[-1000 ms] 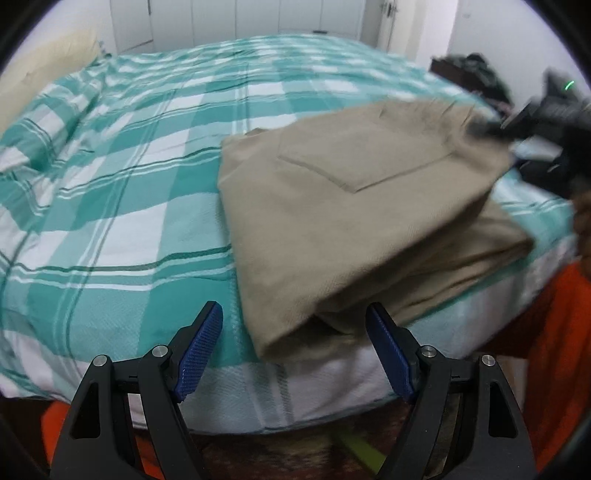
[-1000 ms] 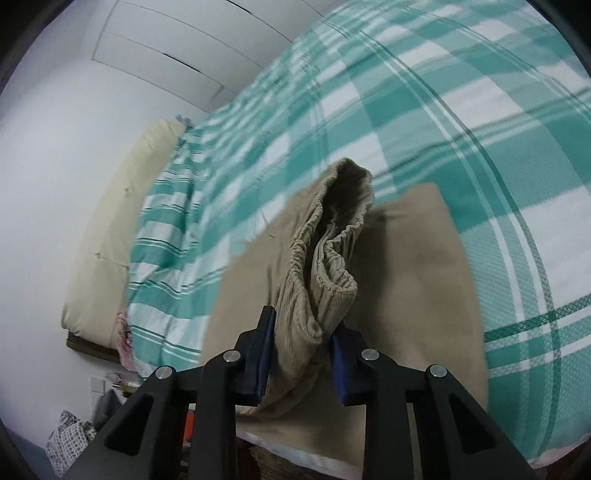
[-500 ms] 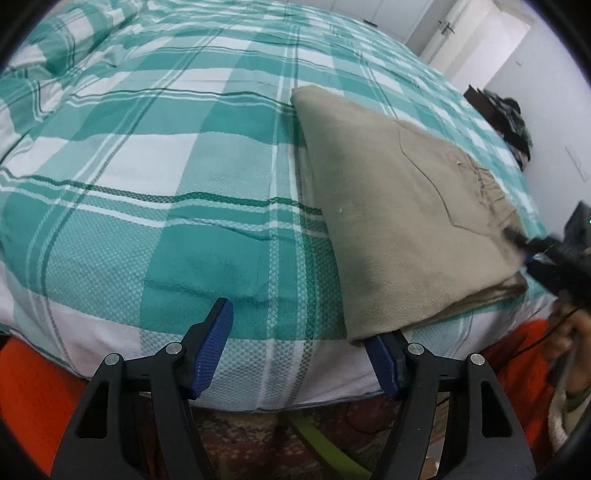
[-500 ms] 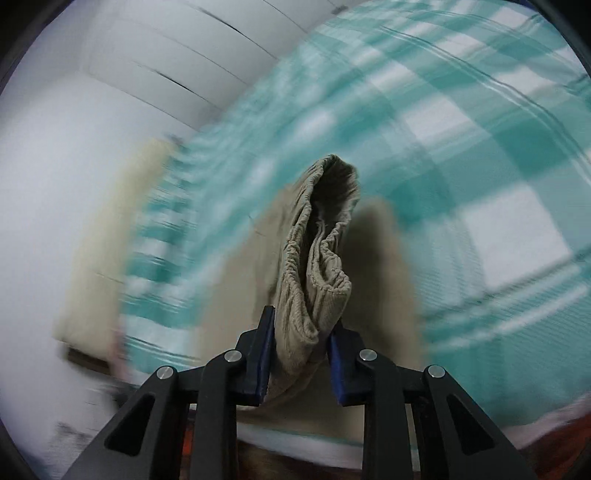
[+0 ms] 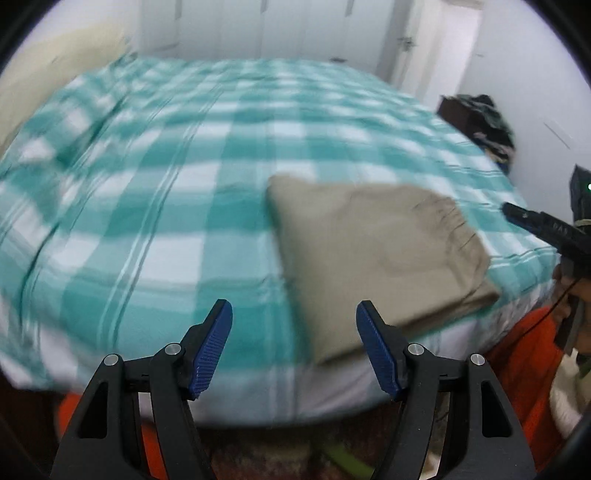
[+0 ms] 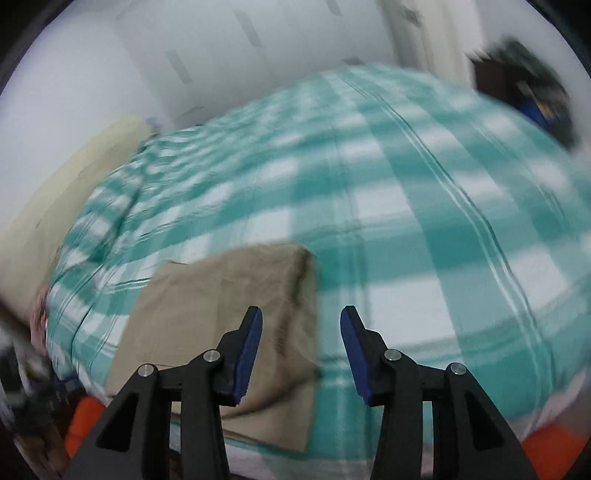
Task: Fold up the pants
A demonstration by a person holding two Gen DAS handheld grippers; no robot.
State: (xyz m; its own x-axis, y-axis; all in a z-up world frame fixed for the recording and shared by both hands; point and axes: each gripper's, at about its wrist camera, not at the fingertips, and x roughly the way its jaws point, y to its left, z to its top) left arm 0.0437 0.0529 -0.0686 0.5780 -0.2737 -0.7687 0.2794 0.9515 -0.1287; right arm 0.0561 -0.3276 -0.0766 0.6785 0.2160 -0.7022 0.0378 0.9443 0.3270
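Note:
The tan pants [image 5: 373,251] lie folded into a flat rectangle near the front edge of the bed, waistband to the right. They also show in the right wrist view [image 6: 225,317]. My left gripper [image 5: 294,347] is open and empty, held off the bed's edge in front of the pants' near left corner. My right gripper [image 6: 301,350] is open and empty, above the right side of the folded pants. It also shows at the right edge of the left wrist view [image 5: 543,225]. Both views are motion-blurred.
The bed has a teal and white checked cover [image 5: 155,192]. A cream headboard [image 6: 48,206] is at the left. White wardrobe doors [image 5: 277,29] stand behind the bed. A dark pile of things [image 5: 480,122] sits at the far right. Orange fabric [image 5: 524,354] is below the bed's edge.
My right gripper has opened and let go of the pants' waistband, which now lies flat on the folded stack. Both grippers have drawn back from the bed.

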